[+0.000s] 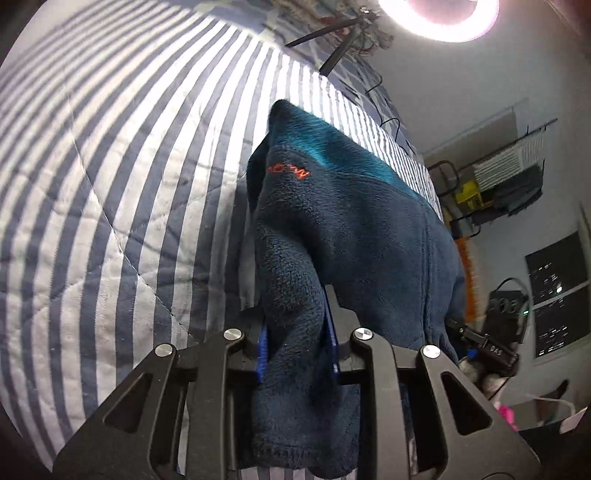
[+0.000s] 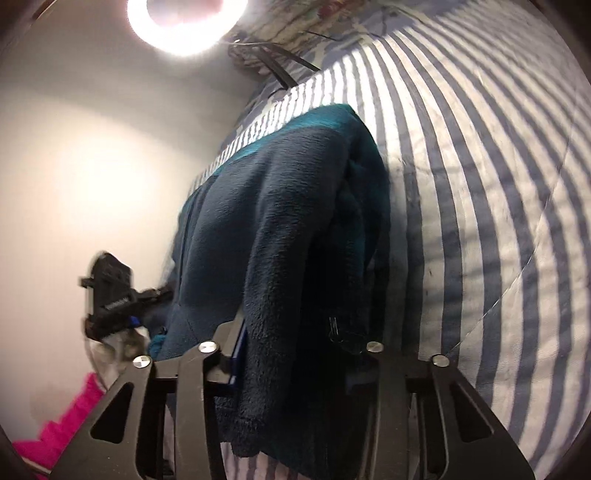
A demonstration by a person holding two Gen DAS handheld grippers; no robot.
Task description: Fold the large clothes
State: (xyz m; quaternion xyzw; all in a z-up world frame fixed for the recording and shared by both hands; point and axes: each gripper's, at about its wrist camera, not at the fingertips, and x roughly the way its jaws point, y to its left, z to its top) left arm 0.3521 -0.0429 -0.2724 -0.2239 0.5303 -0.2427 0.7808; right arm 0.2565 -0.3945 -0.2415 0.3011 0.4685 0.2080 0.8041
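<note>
A dark navy fleece jacket (image 1: pixel 354 229) with a teal panel and a small orange logo hangs lifted above a striped quilt (image 1: pixel 110 184). My left gripper (image 1: pixel 295 332) is shut on a thick fold of the fleece, which bunches between its fingers and drapes down over them. In the right wrist view my right gripper (image 2: pixel 291 343) is shut on another fold of the same fleece jacket (image 2: pixel 280 221), near a small zipper pull (image 2: pixel 334 326). The fabric hides both sets of fingertips. Each gripper shows in the other's view: the right one (image 1: pixel 487 350), the left one (image 2: pixel 110 295).
The blue-and-white striped quilt (image 2: pixel 480 184) covers the bed under the garment. A bright ring light (image 1: pixel 439 18) on a stand stands at the far end, with cables. Shelves, an air conditioner (image 1: pixel 506 162) and a dark window (image 1: pixel 557 295) lie to the right. A pink item (image 2: pixel 66 424) lies low left.
</note>
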